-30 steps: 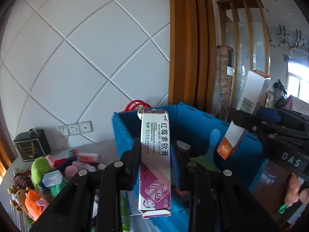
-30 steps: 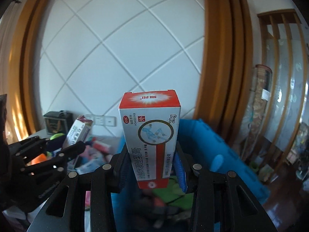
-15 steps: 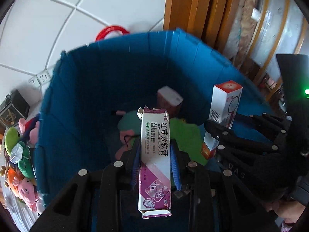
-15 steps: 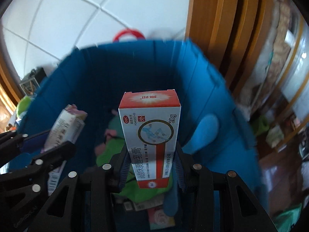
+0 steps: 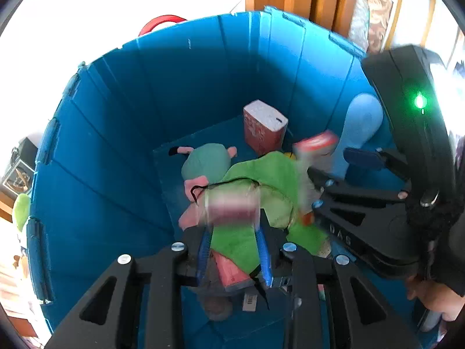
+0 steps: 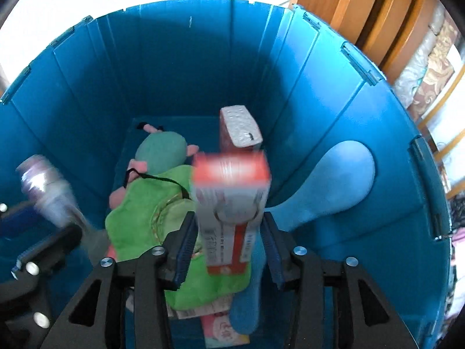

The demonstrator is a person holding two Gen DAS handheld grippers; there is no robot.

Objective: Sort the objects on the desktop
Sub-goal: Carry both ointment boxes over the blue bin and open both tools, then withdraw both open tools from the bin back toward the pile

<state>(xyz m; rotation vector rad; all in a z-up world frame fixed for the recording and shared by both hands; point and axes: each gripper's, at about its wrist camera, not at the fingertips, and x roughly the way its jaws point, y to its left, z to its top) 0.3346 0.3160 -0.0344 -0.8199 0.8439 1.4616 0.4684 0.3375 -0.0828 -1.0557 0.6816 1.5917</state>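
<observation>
In the left wrist view, the left gripper (image 5: 232,250) is held over the deep blue plastic crate (image 5: 116,133), and its fingers (image 5: 202,254) stand slightly spread; the purple-and-white cardboard carton (image 5: 231,208) is seen blurred just past their tips, so it is judged to be dropping free rather than pinched. The drop-off step is in hand. A green plush toy (image 5: 255,180) and a red-and-white box (image 5: 264,129) are already lying on the crate floor. A bright white wall and orange wooden trim are seen behind.

In the right wrist view, the right gripper (image 6: 229,250) is shown with jaws just opening; the red-and-white cardboard carton (image 6: 231,200) sits between them, blurred, seemingly untouched by the pads. Next, both grippers are to be lifted clear and another desktop object fetched. The table is hardly seen.
</observation>
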